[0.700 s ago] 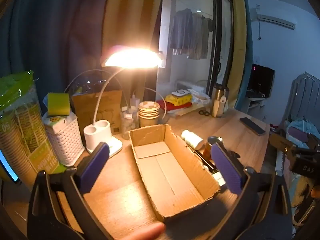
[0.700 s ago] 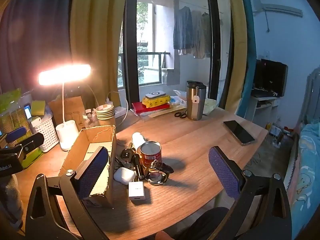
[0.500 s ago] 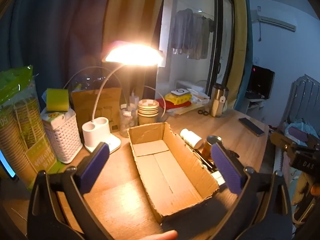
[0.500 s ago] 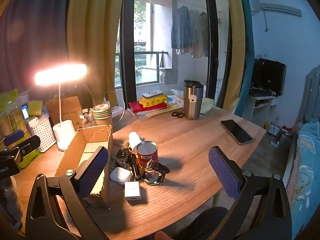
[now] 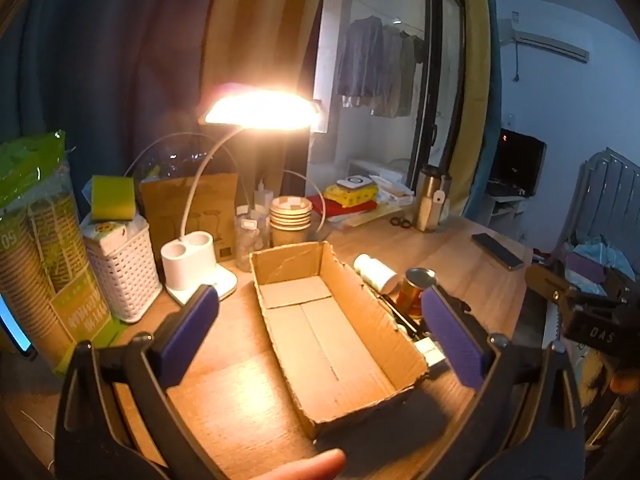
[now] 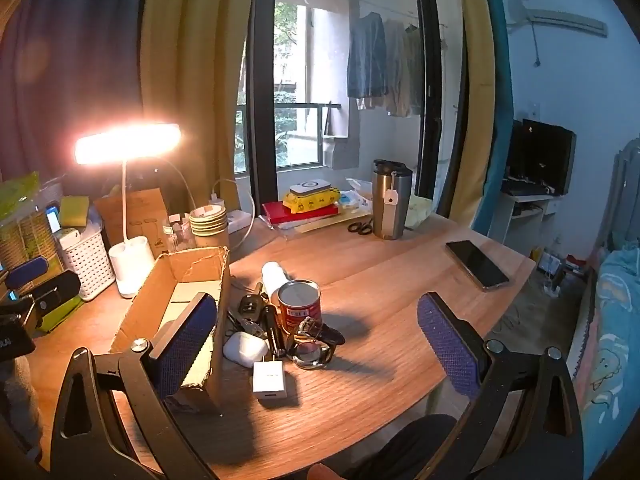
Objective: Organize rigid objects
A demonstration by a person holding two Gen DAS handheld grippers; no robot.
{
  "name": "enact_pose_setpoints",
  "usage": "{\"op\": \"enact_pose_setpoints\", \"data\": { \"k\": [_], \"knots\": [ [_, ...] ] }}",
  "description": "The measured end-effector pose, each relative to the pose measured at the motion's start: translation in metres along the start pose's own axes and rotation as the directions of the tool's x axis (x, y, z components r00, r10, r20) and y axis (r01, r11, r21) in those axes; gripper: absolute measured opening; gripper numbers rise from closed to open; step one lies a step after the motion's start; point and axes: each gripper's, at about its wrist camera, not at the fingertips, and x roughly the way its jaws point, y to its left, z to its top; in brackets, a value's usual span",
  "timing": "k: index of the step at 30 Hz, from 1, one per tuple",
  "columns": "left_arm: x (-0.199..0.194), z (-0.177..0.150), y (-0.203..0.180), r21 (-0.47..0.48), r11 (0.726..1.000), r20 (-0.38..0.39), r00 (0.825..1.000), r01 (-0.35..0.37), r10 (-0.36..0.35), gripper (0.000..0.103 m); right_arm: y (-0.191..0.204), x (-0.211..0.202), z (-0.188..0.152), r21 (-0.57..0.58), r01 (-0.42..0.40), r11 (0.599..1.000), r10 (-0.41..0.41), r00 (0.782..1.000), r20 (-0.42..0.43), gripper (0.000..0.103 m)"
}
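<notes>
Left wrist view is looking forward and slightly down over the desk point(image 5: 240, 392), sitting close above the open box point(image 5: 332, 332). Right wrist view is looking the same way from further right, facing the window point(image 6: 296, 92). Both are sharing box, lamp point(image 6: 128, 144), can point(image 6: 299, 305), mug point(image 6: 390, 204).

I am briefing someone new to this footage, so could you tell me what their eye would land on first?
The glowing desk lamp at the back left of the wooden table grabs attention first. Below it lies an open cardboard box with nothing inside. Just right of the box sits a huddle of small things around a red can, including a white charger and a watch.
</notes>
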Motion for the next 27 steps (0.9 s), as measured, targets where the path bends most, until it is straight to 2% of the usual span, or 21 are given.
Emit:
{"op": "enact_pose_setpoints", "data": {
  "k": [7,27],
  "knots": [
    [0.0017,-0.0001,0.0012,-0.001,1.000,-0.005,1.000,0.002,-0.002,0.102,-0.0030,0.0088,0.0015,0.021,0.015,1.000,-0.015,1.000,-0.024,0.102],
    [0.0010,-0.0008,0.0013,0.007,1.000,-0.019,1.000,0.020,-0.020,0.102,-0.0071,0.0095,-0.0004,0.020,0.015,1.000,-0.015,1.000,-0.022,0.102]
  ]
}}
